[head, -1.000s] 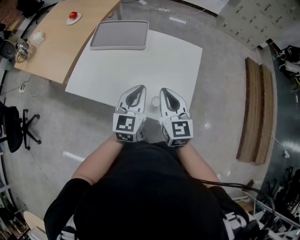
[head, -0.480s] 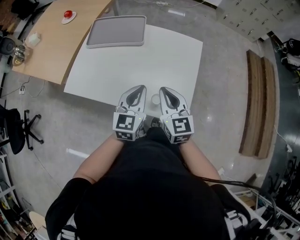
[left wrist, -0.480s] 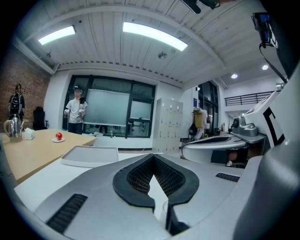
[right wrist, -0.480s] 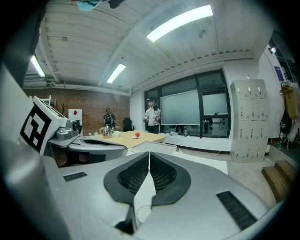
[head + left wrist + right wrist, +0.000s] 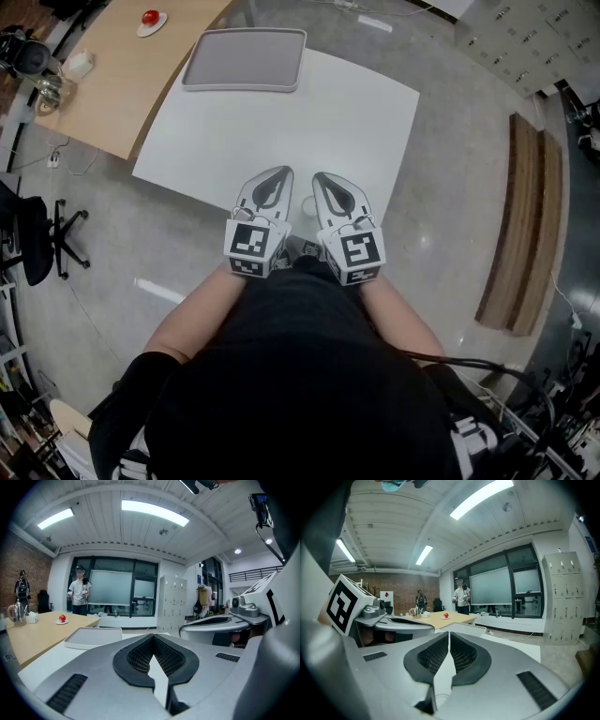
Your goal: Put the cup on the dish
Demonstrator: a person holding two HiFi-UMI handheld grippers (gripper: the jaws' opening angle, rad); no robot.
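Left claw (image 5: 277, 174) and right claw (image 5: 320, 178) are both closed tight with nothing in them, held side by side over the near edge of the white table (image 5: 328, 112). The little white cup (image 5: 308, 203) sits on the table right between the two claws, close to that near edge. The dish (image 5: 246, 59), a grey tray, is way off at the far left corner, well apart from the cup.

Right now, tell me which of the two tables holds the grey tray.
The white table: the grey tray lies at its far end. The wooden table on the left holds a red object instead.
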